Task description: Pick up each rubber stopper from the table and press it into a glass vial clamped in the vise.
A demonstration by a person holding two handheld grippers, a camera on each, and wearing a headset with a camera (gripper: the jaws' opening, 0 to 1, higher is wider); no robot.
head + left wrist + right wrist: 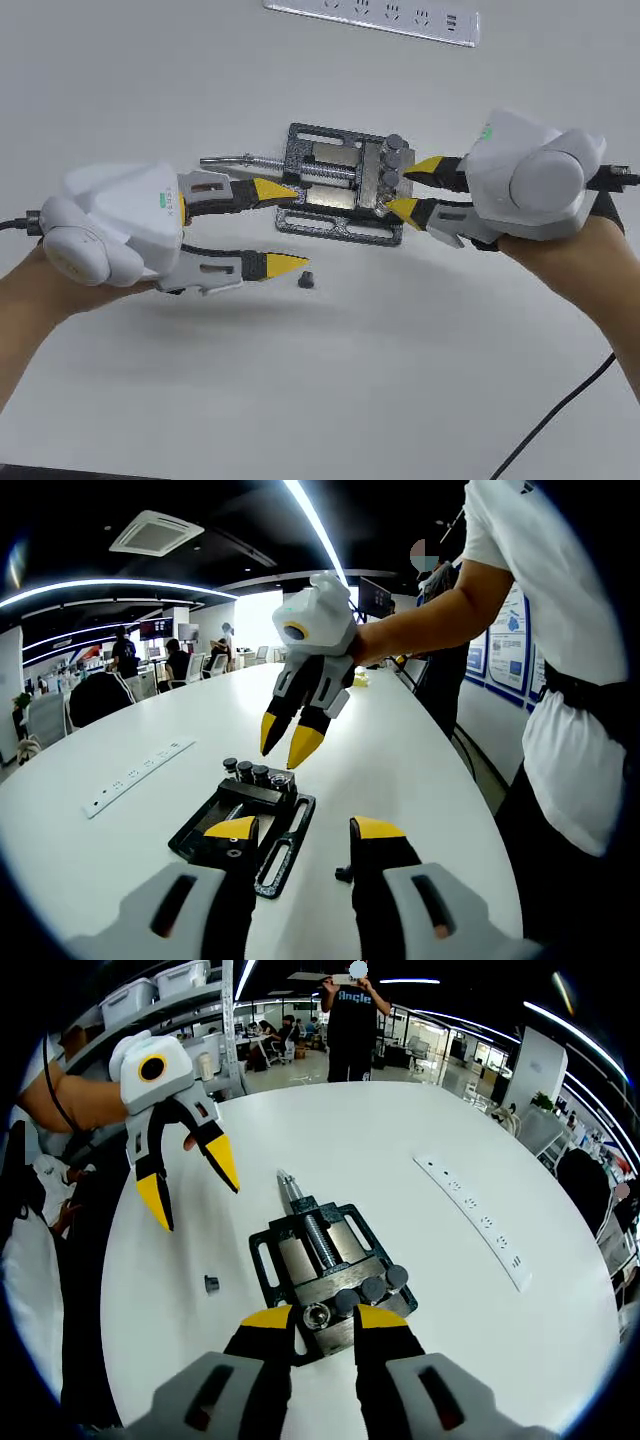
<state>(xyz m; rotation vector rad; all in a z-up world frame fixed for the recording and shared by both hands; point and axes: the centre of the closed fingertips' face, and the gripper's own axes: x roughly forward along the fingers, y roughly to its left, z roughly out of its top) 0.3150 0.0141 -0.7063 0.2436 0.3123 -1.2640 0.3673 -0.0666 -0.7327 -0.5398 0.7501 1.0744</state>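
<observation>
Vise [340,185]: 4 vials clamped, glass bodies hidden between its jaws, 3 stoppered, 1 open vial [317,1312] nearest the right gripper [417,187], whose jaws are parted and empty. 1 rubber stopper [306,282] lies on the table near the left gripper [298,227], jaws spread, empty. Green gripper label: print illegible.

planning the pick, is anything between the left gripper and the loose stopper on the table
Nothing visible. The stopper lies on bare table beside the open left gripper, apart from the vise.
</observation>
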